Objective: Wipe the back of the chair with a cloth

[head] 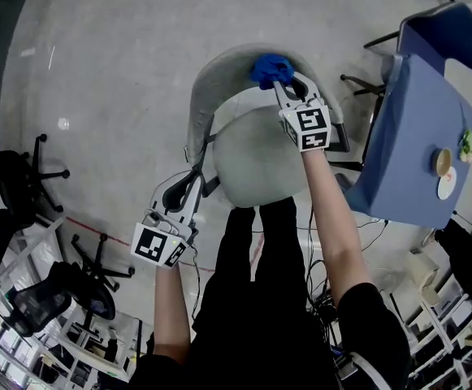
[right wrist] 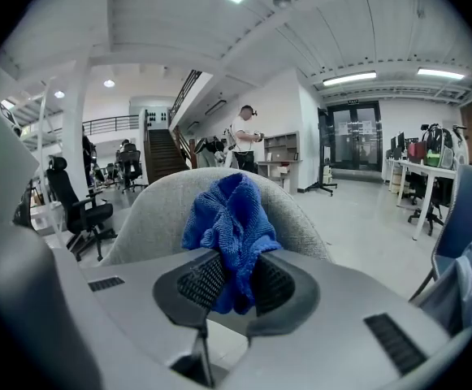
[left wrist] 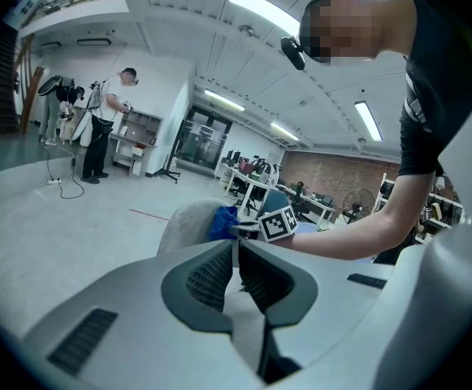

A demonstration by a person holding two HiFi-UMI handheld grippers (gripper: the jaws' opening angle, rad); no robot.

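The person is standing over a grey chair and reaching forward with both arms. The right gripper is clamping a blue cloth between its jaws. In the right gripper view the ribbed pads are pressing into the bunched cloth from both sides, with most of the fabric bulging out above the tips. The cloth is sitting at the top rim of the curved backrest, roughly at its middle, and appears to be pressed against the grey fabric there. The backrest is filling the space right behind it in the right gripper view.

The left gripper is hanging lower, at the chair's left side near the seat's edge, well apart from the cloth. Its jaws are drawn together with nothing between them — only a thin slit is showing at the tips in the left gripper view. That view is also looking across at the backrest, the cloth and the right gripper beside it.

To the chair's right a blue table is standing, carrying a few small items. Black office chairs are standing on the pale floor at the left.
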